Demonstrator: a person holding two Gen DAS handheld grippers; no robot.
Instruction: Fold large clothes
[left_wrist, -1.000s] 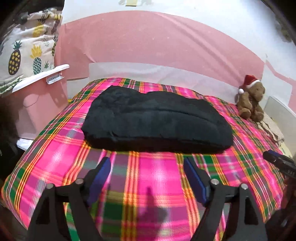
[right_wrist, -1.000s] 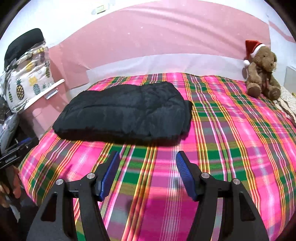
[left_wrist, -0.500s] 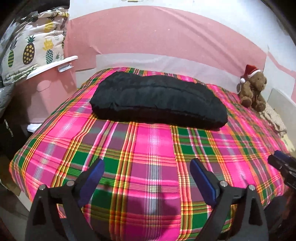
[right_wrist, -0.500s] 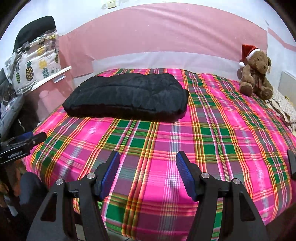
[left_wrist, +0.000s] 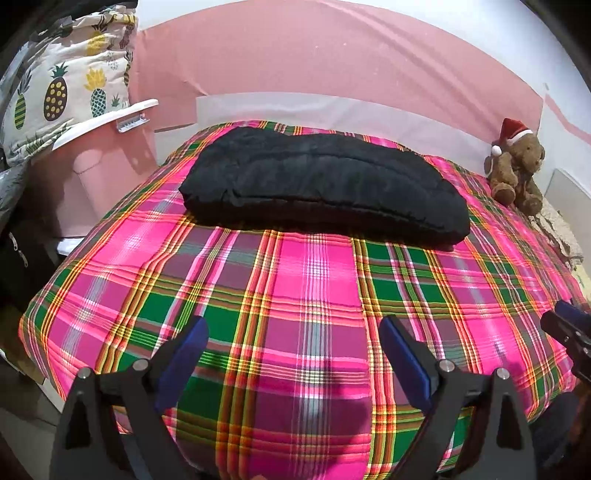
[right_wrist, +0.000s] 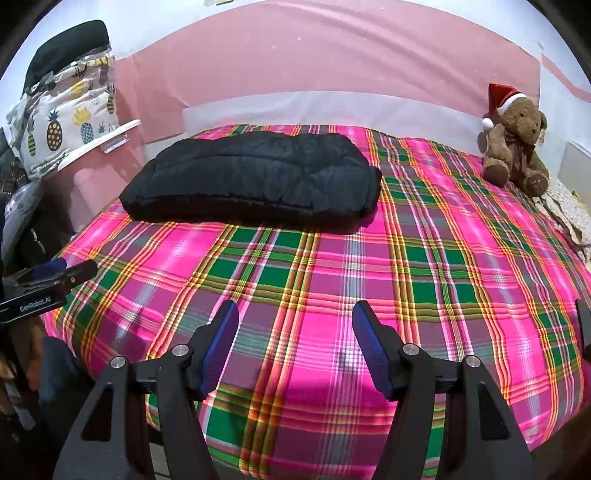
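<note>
One black padded garment lies folded into a thick bundle on the far half of the bed, towards the left side, and it looks already folded, so the task seems close to done. Its long axis runs left to right across the bed, parallel to the pink headboard.

From the left gripper the bundle lies straight ahead and well apart, with a wide band of bare plaid cover between them. From the right gripper it lies ahead and off to the left. The left gripper therefore seems the better lined up of the two, though neither is near. Any further fold would call for both to reach forward to the near long edge.

Both grippers hover over the near edge of the bed with jaws spread wide and nothing between them.

By count: one garment, two grippers, one bed. One teddy bear in a red hat sits at the far right corner. One pineapple-print bag stands off the bed at the left, on a pink bin. In the right wrist view one dark item rests on top of that bag.
</note>
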